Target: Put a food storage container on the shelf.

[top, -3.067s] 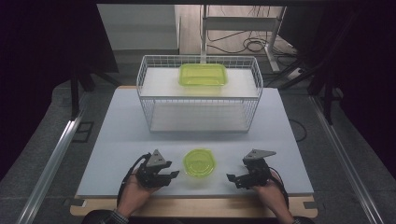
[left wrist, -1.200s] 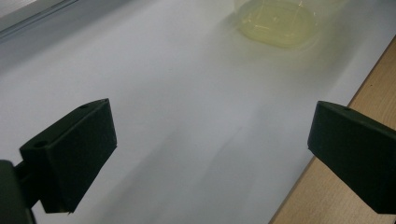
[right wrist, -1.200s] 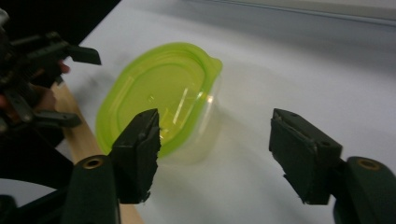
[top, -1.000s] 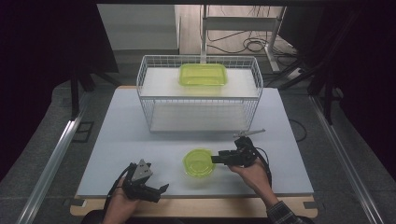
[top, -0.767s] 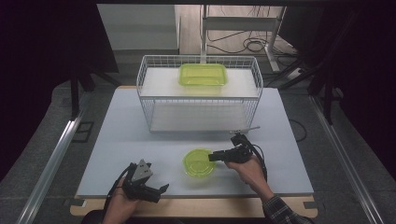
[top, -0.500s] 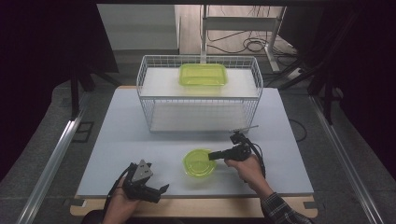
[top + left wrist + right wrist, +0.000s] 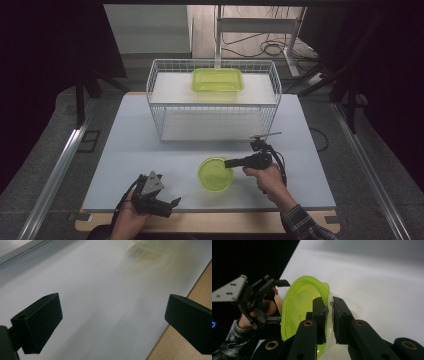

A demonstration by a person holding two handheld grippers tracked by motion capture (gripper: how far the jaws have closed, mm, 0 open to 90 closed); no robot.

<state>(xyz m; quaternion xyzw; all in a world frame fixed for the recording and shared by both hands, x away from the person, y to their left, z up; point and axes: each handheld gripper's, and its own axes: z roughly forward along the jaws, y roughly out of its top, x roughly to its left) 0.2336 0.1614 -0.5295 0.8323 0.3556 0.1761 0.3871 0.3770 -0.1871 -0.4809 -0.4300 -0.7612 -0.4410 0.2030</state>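
A round green bowl (image 7: 215,174) sits on the white table (image 7: 150,150), front and centre. My right gripper (image 7: 228,163) reaches in from the bowl's right and is shut on its rim. In the right gripper view the two jaws pinch the bowl's thin wall (image 7: 322,293), one jaw inside and one outside, at the right gripper (image 7: 328,312). My left gripper (image 7: 170,206) rests at the table's front edge, left of the bowl, open and holding nothing. In its own view the left gripper (image 7: 112,315) has its jaws spread wide over bare table, with the bowl (image 7: 155,246) blurred at the top.
A white wire basket (image 7: 160,107) stands at the back middle of the table, with a green rectangular container (image 7: 217,80) in it. A wooden strip (image 7: 210,222) runs along the table's front edge. My left gripper (image 7: 249,298) and its hand appear beyond the bowl in the right gripper view.
My right gripper has moved forward and left to the bowl and shut on its rim. The left gripper drew back toward the front edge earlier and has stayed there since.
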